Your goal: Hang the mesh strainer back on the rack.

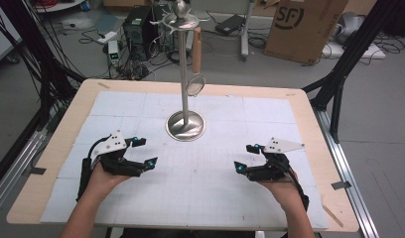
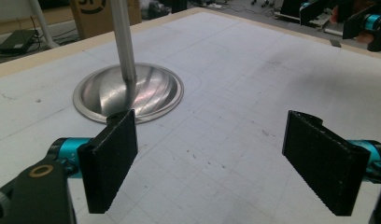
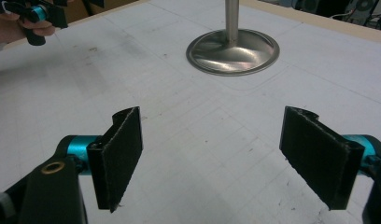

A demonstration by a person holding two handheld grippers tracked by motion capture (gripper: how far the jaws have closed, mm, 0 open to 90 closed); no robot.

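Note:
A steel utensil stand [image 1: 184,74] rises from a round base [image 1: 185,126] at the middle back of the white mat; its base also shows as the stand base [image 2: 128,93] and the stand base [image 3: 233,51]. A wood-handled strainer [image 1: 195,82] hangs from the stand's top hooks. My left gripper [image 1: 145,152] rests low at the front left, open, with nothing between its pads [image 2: 109,163]. At the front right sits my right gripper [image 1: 246,157], open and empty, its pads [image 3: 121,154] wide apart. Both point toward the stand.
The gridded white mat [image 1: 215,183] covers a wooden table [image 1: 317,134]. Behind the table lie cables, electronics and a cardboard box [image 1: 302,27] on the floor. Black frame legs [image 1: 339,74] stand at both sides.

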